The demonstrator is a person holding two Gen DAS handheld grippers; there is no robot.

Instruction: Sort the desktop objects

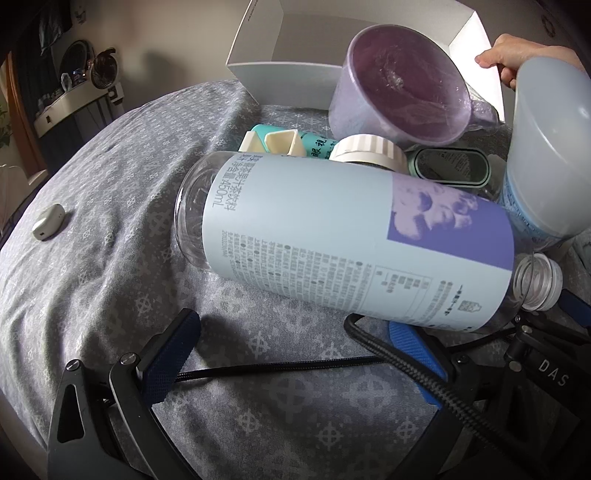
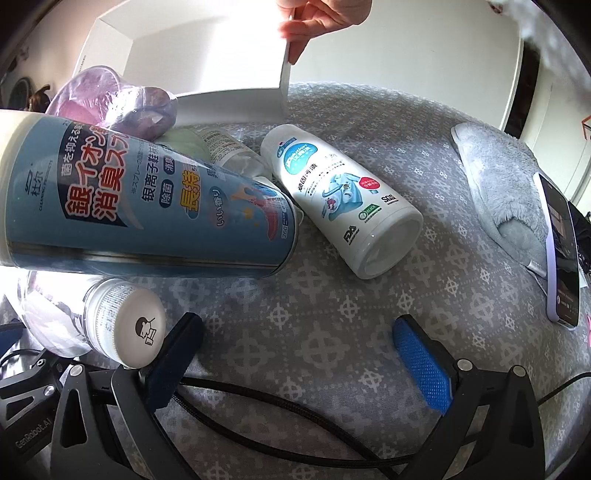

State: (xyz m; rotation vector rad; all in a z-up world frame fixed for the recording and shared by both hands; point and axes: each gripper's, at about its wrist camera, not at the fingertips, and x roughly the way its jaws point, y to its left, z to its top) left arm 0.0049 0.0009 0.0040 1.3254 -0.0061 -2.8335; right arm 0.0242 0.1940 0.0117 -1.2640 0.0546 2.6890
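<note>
A clear drink bottle with a pale blue and purple label (image 1: 351, 243) lies on its side on the grey patterned cloth, just past my open, empty left gripper (image 1: 291, 350). Behind it lie a purple cup (image 1: 402, 85), a teal tube (image 1: 295, 142), a white-lidded jar (image 1: 365, 149) and a green case (image 1: 448, 166). A blue spray can (image 2: 144, 199) lies left of my open, empty right gripper (image 2: 299, 354). A white bottle (image 2: 340, 199) lies ahead of it, and a white-capped bottle (image 2: 122, 325) sits beside its left finger.
A bare hand (image 2: 325, 16) holds a white cardboard box (image 2: 207, 62) at the back; the box also shows in the left wrist view (image 1: 295, 48). A grey slipper (image 2: 498, 177) and a phone (image 2: 561, 251) lie at right. A small white device (image 1: 48, 221) lies at left. Black cables cross near both grippers.
</note>
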